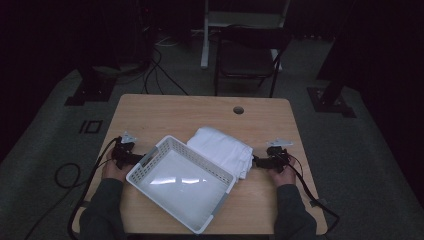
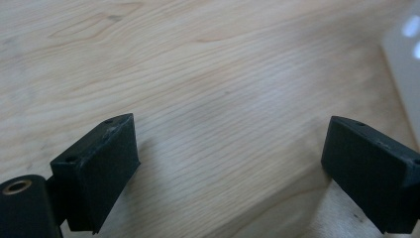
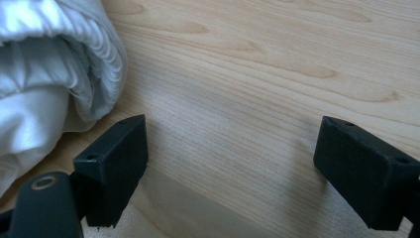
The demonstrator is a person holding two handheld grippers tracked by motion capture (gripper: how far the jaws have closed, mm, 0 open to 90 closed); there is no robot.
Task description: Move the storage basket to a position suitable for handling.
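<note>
Two grippers rest low over the wooden surface (image 1: 150, 112), one on each side of a white basket (image 1: 150, 169) and a folded white cloth (image 1: 222, 148). The left gripper (image 1: 141, 159), at nine o'clock, sits just beside the basket's corner with its jaws spread wide and nothing between them. The right gripper (image 1: 256, 161), at three o'clock, points at the cloth, its jaws apart and empty. The cloth lies against the basket's rim at one o'clock.
</note>
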